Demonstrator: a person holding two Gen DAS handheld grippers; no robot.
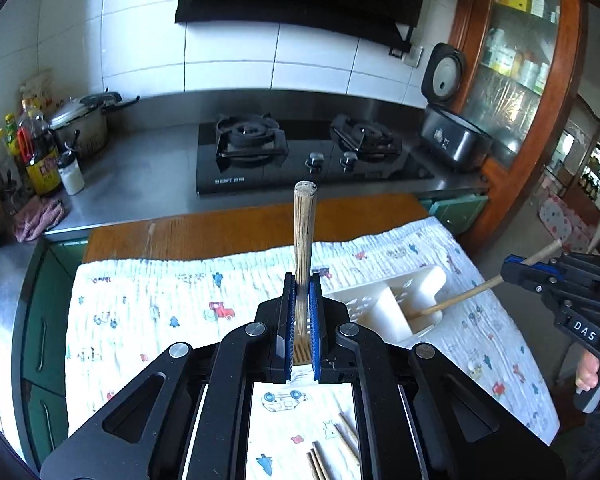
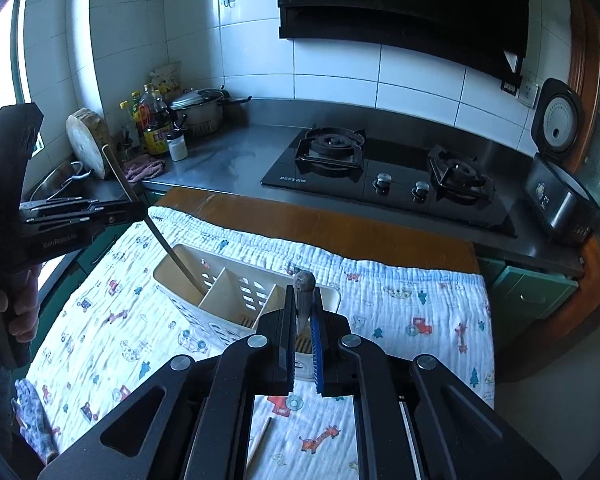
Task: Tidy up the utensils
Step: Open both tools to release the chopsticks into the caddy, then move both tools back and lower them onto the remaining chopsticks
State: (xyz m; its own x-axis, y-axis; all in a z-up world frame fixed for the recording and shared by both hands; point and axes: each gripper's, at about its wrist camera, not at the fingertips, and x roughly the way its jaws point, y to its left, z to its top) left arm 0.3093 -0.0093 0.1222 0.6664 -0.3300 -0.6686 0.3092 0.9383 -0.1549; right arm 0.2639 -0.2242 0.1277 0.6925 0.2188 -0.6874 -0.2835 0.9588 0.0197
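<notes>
A white utensil holder (image 2: 236,300) with slotted sides and inner dividers lies tipped on the patterned cloth (image 2: 400,304) that covers the desk (image 2: 300,216). Its open compartments face the cameras.

The left gripper (image 1: 302,280) has its jaws clenched on a wooden chopstick (image 1: 305,236). In the right wrist view that chopstick slants down so that its lower tip sits inside the holder's left end compartment.

The right gripper (image 2: 302,300) is likewise clamped on a second chopstick (image 2: 304,292). In the left wrist view its tip reaches into the compartment at the holder's other end.

The middle compartment shows nothing but its slotted wall.

More loose chopsticks (image 1: 332,452) lie on the cloth under the left gripper. Another stick (image 2: 260,440) lies under the right one.

A hand (image 2: 20,304) grips the left gripper's handle.
</notes>
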